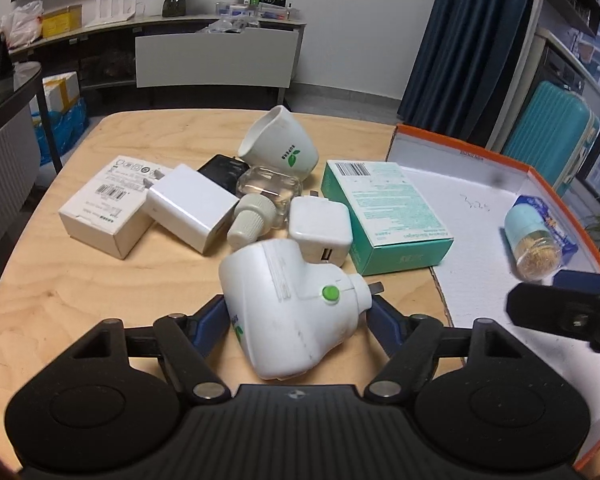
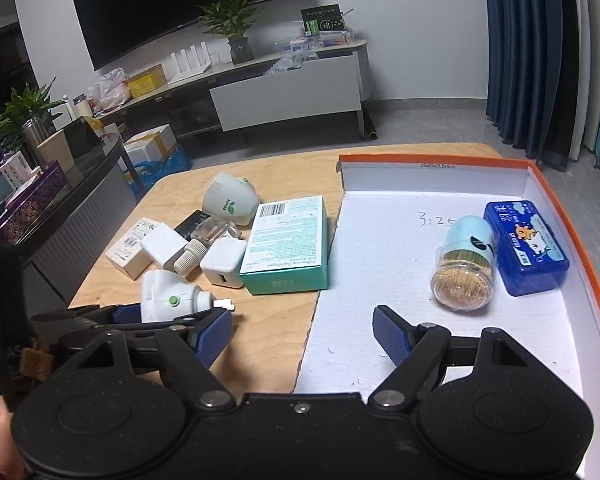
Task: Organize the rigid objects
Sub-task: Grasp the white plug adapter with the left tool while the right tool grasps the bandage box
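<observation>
With the left gripper [image 1: 296,312] clamped on the white plug-in device [image 1: 292,316] just left of the tray [image 2: 432,160], carry it level into bare tray floor, clear of the right gripper [image 2: 304,336], whose fingers stand apart, empty.

Wooden table [image 2: 260,344]; orange-rimmed tray [image 2: 532,166]; teal box [image 2: 288,240]; white chargers [image 2: 223,266].

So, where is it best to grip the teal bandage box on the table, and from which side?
Probably across the two long side walls of the teal bandage box, coming from above. It lies flat, barcode face up, so its broad face is likely too wide for the fingers. Its right wall is free; the left sits close to the white USB charger, so enter carefully.
</observation>
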The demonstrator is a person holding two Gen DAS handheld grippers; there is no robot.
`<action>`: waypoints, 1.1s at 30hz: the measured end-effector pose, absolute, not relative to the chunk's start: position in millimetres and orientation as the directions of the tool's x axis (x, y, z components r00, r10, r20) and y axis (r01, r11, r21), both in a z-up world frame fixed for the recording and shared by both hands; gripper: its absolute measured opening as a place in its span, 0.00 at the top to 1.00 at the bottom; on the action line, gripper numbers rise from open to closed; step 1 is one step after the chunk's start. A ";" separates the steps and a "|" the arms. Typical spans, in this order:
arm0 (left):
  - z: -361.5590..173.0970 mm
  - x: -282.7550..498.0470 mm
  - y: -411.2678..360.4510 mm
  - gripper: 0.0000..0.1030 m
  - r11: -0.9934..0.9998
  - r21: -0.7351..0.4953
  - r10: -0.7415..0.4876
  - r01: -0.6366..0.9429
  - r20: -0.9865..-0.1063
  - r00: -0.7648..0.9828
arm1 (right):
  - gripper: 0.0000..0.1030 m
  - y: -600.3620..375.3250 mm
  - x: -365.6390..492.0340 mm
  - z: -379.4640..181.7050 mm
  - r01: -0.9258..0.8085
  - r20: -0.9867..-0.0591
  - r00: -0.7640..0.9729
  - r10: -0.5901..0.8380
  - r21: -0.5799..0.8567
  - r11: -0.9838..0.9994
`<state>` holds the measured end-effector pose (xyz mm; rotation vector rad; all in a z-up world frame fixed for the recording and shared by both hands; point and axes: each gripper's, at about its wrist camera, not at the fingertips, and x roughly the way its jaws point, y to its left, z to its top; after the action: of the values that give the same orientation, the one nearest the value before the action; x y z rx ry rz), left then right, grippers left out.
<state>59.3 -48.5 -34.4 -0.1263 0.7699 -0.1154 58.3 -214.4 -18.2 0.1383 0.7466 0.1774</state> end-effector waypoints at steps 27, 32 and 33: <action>-7.4 56.1 -1.5 0.27 0.968 -0.251 -0.145 -0.023 -0.626 0.766 | 0.12 -163.0 186.7 -58.2 -0.149 -0.793 0.600 0.103 0.015 0.989; -5.2 58.2 -1.3 0.27 0.969 -0.246 -0.129 -0.038 -0.628 0.768 | 0.18 -160.0 182.7 -57.4 -0.145 -0.772 0.628 0.098 0.008 0.989; -4.3 58.1 -1.3 0.27 0.968 -0.247 -0.128 -0.039 -0.626 0.769 | 0.18 -161.2 178.5 -53.7 -0.137 -0.760 0.642 0.098 0.012 0.990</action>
<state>58.1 -1.3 -4.3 -0.2534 0.6932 -0.0487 178.5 -161.2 -53.7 -0.0482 0.8630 0.1345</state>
